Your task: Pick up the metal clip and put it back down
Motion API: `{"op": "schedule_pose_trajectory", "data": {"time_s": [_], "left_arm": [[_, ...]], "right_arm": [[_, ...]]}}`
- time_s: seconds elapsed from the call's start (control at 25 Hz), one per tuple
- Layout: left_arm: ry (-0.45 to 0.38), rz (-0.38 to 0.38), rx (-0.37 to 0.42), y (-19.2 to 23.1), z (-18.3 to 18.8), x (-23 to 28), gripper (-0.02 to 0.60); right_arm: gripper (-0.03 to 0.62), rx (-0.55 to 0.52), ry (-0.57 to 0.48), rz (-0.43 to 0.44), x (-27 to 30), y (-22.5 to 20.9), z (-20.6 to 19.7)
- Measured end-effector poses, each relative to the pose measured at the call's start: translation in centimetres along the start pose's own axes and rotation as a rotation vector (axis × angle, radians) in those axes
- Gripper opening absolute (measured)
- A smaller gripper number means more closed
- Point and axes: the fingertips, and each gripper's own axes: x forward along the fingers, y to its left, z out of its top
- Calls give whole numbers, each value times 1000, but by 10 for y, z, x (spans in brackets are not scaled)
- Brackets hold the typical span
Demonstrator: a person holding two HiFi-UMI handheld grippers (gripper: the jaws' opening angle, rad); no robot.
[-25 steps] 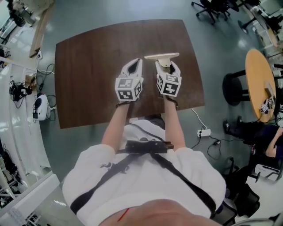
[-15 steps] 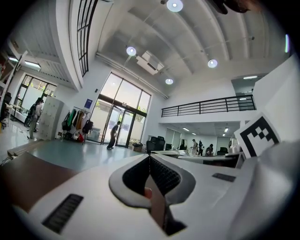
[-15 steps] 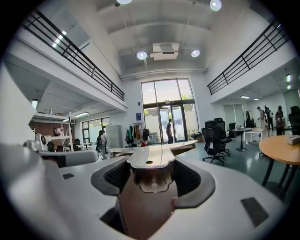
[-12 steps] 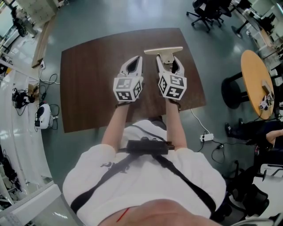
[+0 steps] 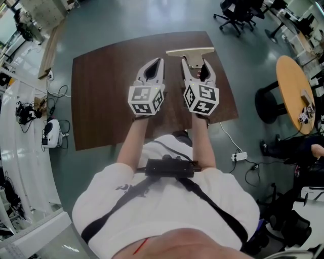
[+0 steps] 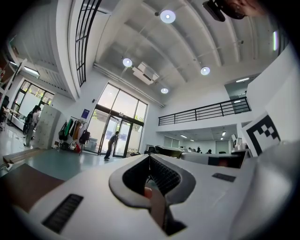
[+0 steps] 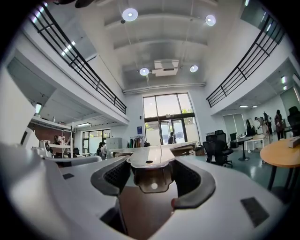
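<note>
The metal clip (image 5: 190,52) is a pale T-shaped piece whose wide bar points away from me. My right gripper (image 5: 195,66) is shut on its handle and holds it above the far part of the brown table (image 5: 101,91). In the right gripper view the clip (image 7: 151,164) fills the gap between both pads and stands level against the hall behind it. My left gripper (image 5: 154,65) hovers beside it on the left, its jaws shut with nothing between them. In the left gripper view the left gripper (image 6: 150,157) points up at the hall and ceiling.
A round wooden table (image 5: 294,96) with a black base stands on the floor at the right. Office chairs (image 5: 238,15) are at the back right. A power strip (image 5: 238,156) and cable lie by the table's near right corner. A white device (image 5: 50,134) and cables sit at the left.
Both grippers and the clip have drifted a little forward and to the right over the table. The right gripper's hold on the clip is the same.
</note>
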Motion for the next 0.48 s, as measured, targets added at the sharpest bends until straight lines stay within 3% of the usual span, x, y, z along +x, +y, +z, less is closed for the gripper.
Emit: {"op": "schedule_pose_trajectory", "data": {"time_s": [0.48], "left_arm": [[-14,-42,55,-17,5,-1,14]], "right_arm": [[295,-11,-6,5,-6,4,3]]}}
